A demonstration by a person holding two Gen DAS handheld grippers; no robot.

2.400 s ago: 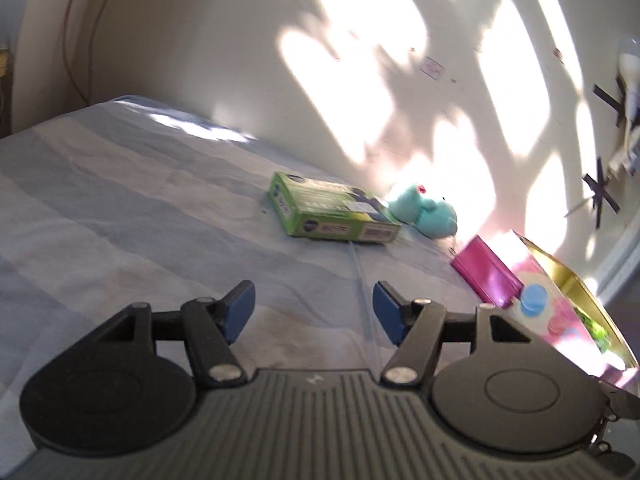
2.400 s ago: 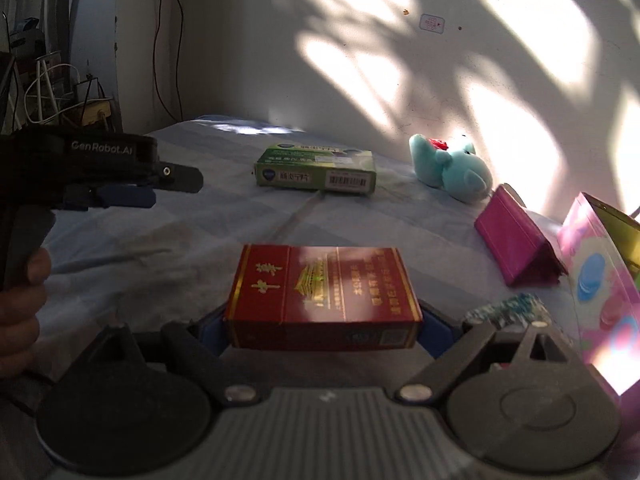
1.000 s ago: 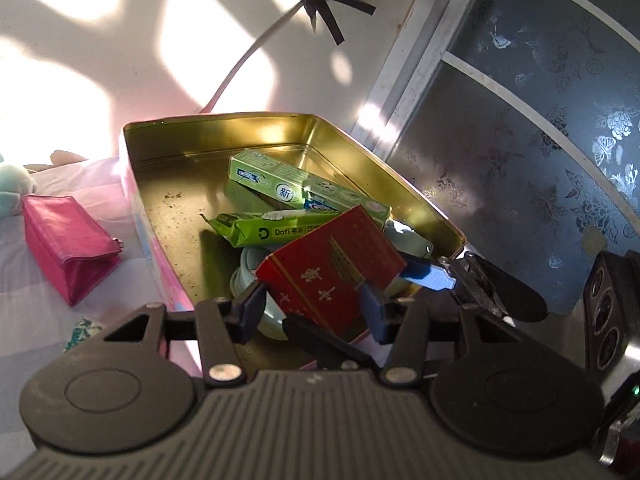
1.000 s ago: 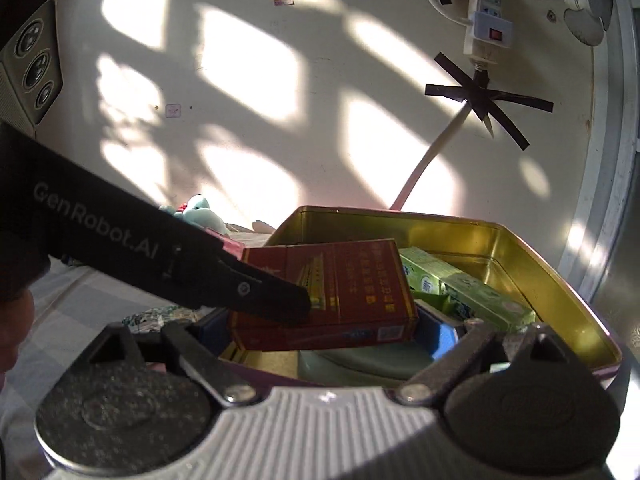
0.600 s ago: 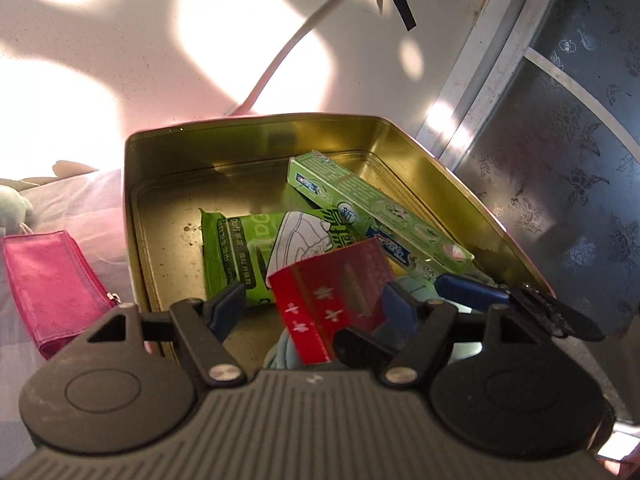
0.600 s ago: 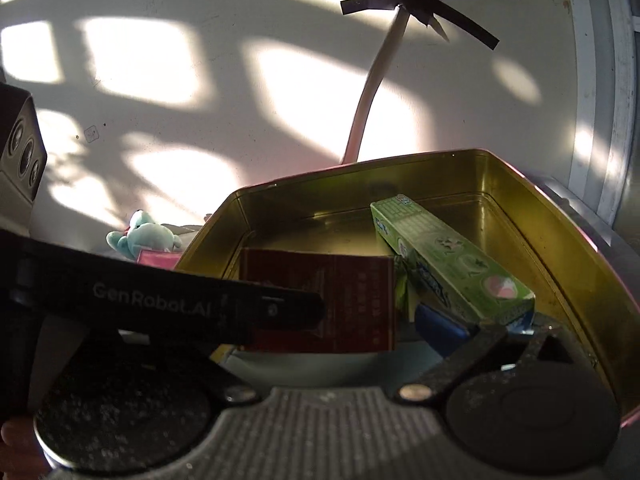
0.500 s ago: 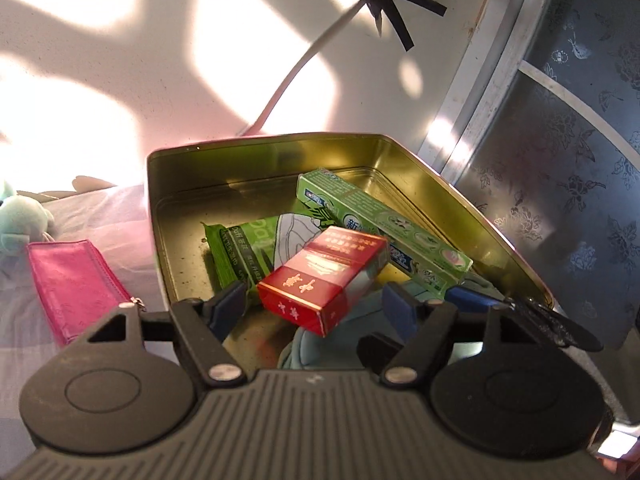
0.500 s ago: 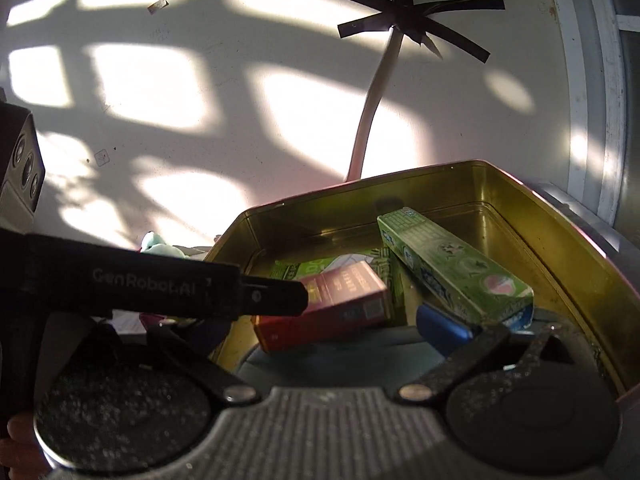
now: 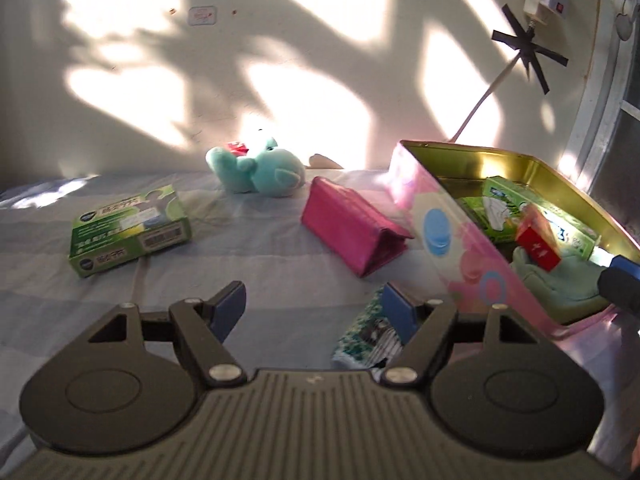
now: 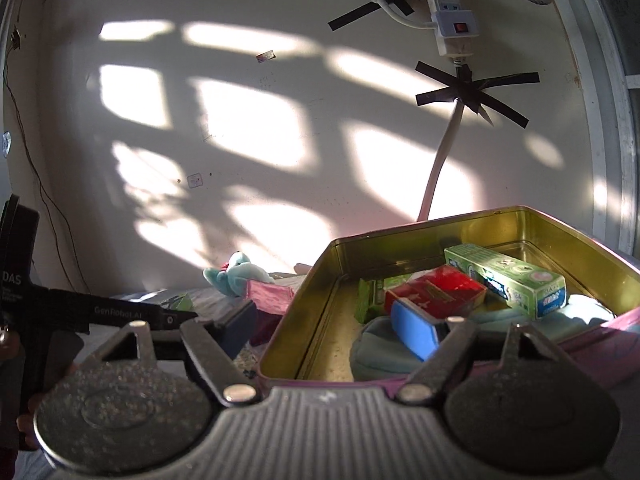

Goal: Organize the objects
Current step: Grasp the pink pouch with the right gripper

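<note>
The red box [image 10: 436, 292] lies loose in the gold-lined tin [image 10: 320, 304], against a green toothpaste carton [image 10: 508, 280] and a green packet [image 10: 372, 296]. My right gripper [image 10: 326, 328] hangs at the tin's near corner, its jaws closing with nothing pressed between the pads. Its blue pad [image 10: 416, 328] is over a pale teal cloth [image 10: 376, 356]. My left gripper [image 9: 314, 308] stands open and empty over the bed, left of the tin [image 9: 452, 240]. From there the red box [image 9: 538, 244] shows inside.
On the striped bedsheet lie a green box [image 9: 128, 224], a teal plush toy [image 9: 260, 168], a pink pouch [image 9: 352, 224] and a patterned packet [image 9: 368, 336] under the left gripper's right finger. A wall with a taped cable and power strip [image 10: 452, 20] stands behind.
The red box left the right gripper and settled in the tin. The left gripper swung left, off the tin and over the bed. The right gripper drew back with narrower jaws.
</note>
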